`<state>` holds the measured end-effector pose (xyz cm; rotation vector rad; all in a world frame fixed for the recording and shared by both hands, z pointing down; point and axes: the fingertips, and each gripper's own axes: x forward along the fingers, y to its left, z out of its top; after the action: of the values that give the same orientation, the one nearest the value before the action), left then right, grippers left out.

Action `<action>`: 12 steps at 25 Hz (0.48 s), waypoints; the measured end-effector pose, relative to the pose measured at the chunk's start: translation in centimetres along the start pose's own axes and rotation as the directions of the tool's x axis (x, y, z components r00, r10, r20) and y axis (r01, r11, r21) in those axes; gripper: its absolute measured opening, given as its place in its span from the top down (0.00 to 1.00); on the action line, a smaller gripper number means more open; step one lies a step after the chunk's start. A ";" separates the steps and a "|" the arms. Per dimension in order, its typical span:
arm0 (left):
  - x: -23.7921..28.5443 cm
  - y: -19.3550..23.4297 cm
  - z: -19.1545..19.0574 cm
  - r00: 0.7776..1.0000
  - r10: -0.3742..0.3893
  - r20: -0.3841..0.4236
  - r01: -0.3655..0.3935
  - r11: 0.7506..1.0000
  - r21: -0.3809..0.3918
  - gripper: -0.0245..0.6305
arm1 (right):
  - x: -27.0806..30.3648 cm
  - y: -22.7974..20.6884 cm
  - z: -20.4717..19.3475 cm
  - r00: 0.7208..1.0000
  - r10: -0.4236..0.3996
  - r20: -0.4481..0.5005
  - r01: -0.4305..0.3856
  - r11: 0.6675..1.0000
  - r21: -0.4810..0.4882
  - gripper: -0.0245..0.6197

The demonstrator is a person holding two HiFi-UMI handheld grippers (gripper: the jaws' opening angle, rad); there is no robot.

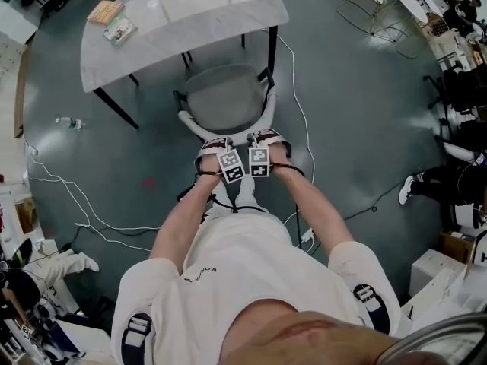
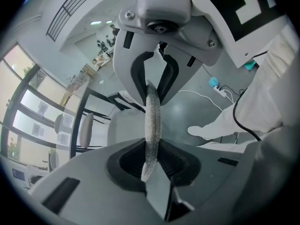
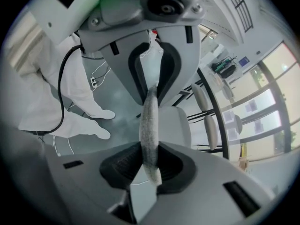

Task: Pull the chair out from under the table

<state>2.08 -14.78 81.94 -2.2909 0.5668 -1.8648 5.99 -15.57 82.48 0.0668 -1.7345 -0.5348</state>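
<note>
The chair has a round grey seat and a curved white backrest. Its seat lies partly under the near edge of the pale table. My left gripper and right gripper sit side by side at the middle of the backrest's top. In the left gripper view the speckled backrest edge runs between the dark pads, and the left gripper is shut on it. The right gripper view shows the same edge clamped by the right gripper.
Two books lie on the table's left end. White cables trail over the grey floor, with a water bottle at the left. A wire-frame chair stands at the back right, and seated people's legs show at the right.
</note>
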 end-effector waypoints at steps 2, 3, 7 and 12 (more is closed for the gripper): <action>-0.4 -0.8 0.0 1.000 -0.008 0.005 0.008 1.000 -0.002 0.85 | -0.5 0.8 0.3 1.000 0.009 0.002 -0.009 1.000 0.000 0.82; -0.6 -1.1 0.0 1.000 -0.013 0.007 0.013 1.000 -0.001 0.86 | -0.7 1.1 0.3 1.000 0.013 0.003 -0.013 1.000 0.003 0.83; -1.2 -2.7 -0.1 0.999 -0.033 0.012 0.033 0.999 -0.003 0.85 | -1.2 2.7 0.7 0.999 0.033 0.000 -0.033 0.999 0.009 0.83; -1.9 -4.2 -0.1 0.998 -0.060 0.022 0.060 0.998 0.011 0.86 | -1.9 4.0 1.0 0.999 0.053 -0.009 -0.052 0.998 0.031 0.83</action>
<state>2.55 -10.24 81.66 -2.3436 0.4892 -1.8617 6.48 -11.01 82.13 0.0454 -1.7307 -0.4684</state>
